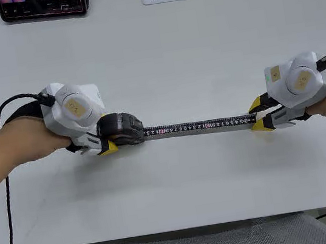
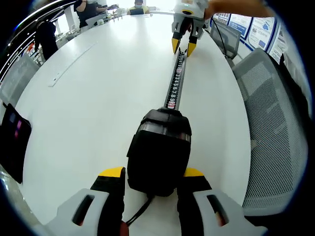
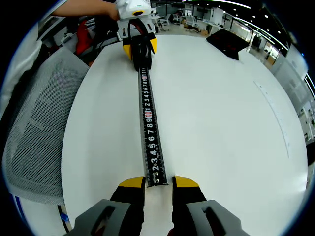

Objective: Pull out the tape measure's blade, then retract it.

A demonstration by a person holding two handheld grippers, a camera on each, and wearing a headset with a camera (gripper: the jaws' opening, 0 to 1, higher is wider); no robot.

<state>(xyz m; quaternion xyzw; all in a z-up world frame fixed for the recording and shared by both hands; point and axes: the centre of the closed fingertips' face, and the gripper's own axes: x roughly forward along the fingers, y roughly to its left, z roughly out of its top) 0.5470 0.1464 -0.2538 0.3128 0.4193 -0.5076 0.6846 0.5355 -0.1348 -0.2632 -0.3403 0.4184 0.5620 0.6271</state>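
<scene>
Left gripper [image 2: 152, 173] jaws clench the tape measure [image 2: 160, 147] at lower centre; right gripper [image 3: 160, 182] jaws pinch its blade [image 3: 148, 123] end. If that pinch slips, I fear the blade whips back.

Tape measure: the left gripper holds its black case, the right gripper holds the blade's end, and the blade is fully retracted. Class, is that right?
Not quite: the blade is pulled out, not retracted. The head view shows it stretched from the case in the left gripper to the right gripper. The rest stands.
</scene>
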